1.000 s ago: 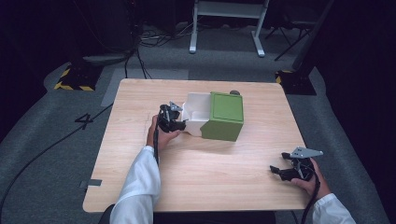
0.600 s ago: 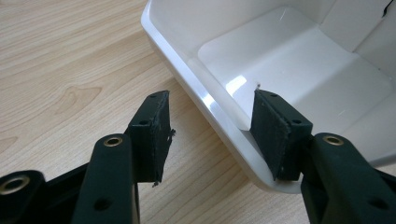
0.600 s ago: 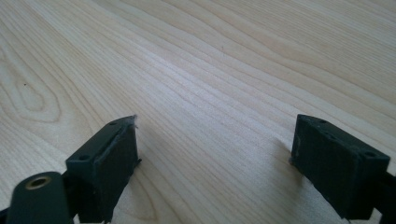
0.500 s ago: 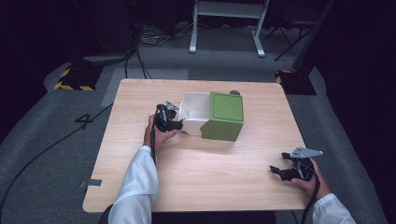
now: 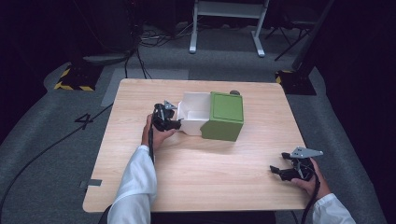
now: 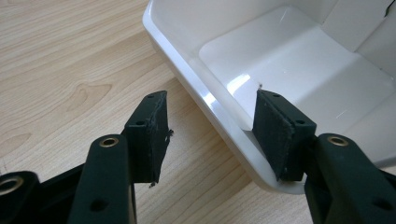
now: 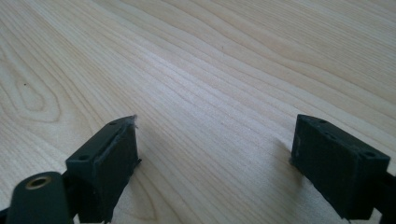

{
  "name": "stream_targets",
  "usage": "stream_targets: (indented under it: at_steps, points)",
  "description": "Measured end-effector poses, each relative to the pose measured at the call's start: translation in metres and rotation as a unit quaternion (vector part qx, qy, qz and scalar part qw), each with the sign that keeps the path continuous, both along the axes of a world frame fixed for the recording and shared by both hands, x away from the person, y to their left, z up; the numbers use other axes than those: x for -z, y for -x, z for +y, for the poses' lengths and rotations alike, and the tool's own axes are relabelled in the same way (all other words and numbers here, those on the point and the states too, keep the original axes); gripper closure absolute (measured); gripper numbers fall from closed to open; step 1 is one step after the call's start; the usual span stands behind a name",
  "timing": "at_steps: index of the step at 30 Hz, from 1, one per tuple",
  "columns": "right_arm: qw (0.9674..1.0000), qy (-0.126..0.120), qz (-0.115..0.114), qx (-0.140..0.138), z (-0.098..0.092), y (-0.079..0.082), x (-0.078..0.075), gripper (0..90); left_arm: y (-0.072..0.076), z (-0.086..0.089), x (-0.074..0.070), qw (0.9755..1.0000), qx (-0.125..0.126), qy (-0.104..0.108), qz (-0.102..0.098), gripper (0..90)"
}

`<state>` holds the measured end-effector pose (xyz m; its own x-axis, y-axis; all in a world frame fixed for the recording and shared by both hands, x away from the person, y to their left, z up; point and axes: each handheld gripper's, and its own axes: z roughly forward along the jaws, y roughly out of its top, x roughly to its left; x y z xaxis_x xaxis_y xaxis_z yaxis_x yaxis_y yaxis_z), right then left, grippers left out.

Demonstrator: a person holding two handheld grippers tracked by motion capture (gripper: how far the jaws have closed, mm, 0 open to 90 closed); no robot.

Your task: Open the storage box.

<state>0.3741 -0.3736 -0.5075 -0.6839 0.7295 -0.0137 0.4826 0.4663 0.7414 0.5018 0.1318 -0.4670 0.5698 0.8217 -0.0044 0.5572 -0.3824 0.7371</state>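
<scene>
Both jaws (left gripper (image 6: 210,135)) straddle white drawer (image 6: 289,60) rim, unclosed

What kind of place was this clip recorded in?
Probably a lab or recording studio: a lone wooden table on grey carpet, cables across the floor, hazard-striped tape at a stand's base, dark surroundings.

Wooden table (image 5: 196,182), grey floor (image 5: 56,154)

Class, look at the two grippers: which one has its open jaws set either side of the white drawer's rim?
The left gripper: one jaw sits outside the white drawer, one inside. The right gripper rests apart, near the table's edge.
</scene>
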Motion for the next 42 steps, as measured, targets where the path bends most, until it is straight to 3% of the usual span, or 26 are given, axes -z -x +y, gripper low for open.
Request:
stream_targets:
  at_steps: [9, 13, 19, 24, 32, 42]
  points:
    - [1.0, 0.0, 0.0, 0.0, 0.0, 0.0, 0.0, 14.5, 0.0, 0.006, 0.0, 1.0, -0.005, 0.002, 0.004, 45.5]
    - [1.0, 0.0, 0.0, 0.0, 0.0, 0.0, 0.0, 14.5, 0.0, 0.007, 0.0, 0.9999, -0.009, 0.002, 0.005, 40.5]
    - [1.0, 0.0, 0.0, 0.0, 0.0, 0.0, 0.0, 14.5, 0.003, 0.01, -0.008, 0.9998, -0.016, 0.009, -0.007, 32.5]
    - [1.0, 0.0, 0.0, 0.0, 0.0, 0.0, 0.0, 14.5, 0.006, 0.014, -0.018, 0.9996, -0.02, 0.002, -0.019, 30.7]
    - [1.0, 0.0, 0.0, 0.001, 0.0, 0.0, 0.0, 14.5, 0.019, 0.023, -0.035, 0.999, -0.013, -0.011, -0.04, 26.9]
    - [1.0, 0.0, 0.0, 0.001, 0.0, 0.0, 0.0, 14.5, 0.038, 0.034, -0.044, 0.9984, 0.0, -0.027, -0.049, 23.5]
